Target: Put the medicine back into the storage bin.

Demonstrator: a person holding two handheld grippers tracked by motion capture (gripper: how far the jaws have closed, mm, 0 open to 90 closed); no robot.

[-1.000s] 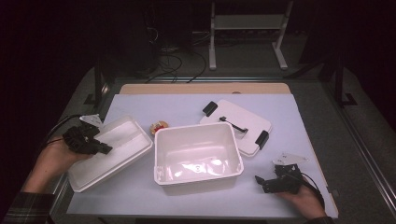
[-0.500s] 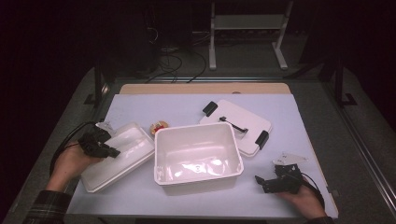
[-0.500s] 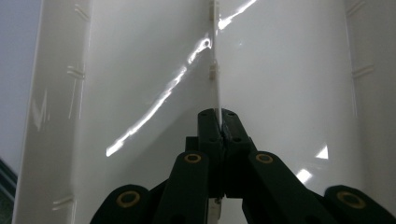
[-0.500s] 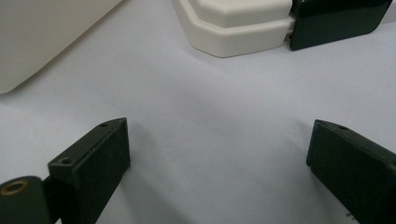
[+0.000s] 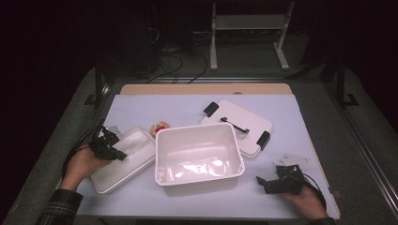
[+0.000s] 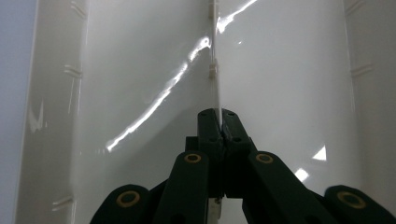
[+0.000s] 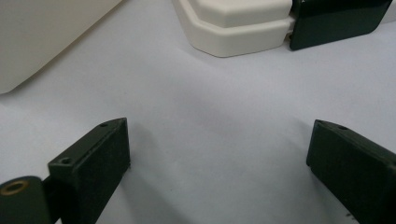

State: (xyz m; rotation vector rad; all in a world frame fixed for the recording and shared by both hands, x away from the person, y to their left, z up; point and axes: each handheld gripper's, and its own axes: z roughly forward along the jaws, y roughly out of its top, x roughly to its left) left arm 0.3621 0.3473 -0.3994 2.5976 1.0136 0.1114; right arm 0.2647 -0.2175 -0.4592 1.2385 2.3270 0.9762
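A shallow white tray (image 5: pixel 126 165) lies at the table's left, beside a deep white tub (image 5: pixel 197 185) in the middle. My left gripper (image 5: pixel 120 156) sits over the tray's left part. In the left gripper view its jaws are shut (image 6: pixel 218 117) on a thin upright wall (image 6: pixel 216 70) of that tray. My right gripper (image 5: pixel 261 183) rests near the front right corner, pointing left toward the tub. It is open (image 7: pixel 219 154), with bare table between the fingers.
A white lid (image 5: pixel 240 127) with black latches lies behind the tub at the right; one corner and latch (image 7: pixel 336 21) show ahead of the right gripper. A small red and yellow object (image 5: pixel 160 127) sits behind the tub's left corner.
My left hand and gripper have slid right and a little nearer over the tray, which has shifted slightly. The right gripper has stayed put.
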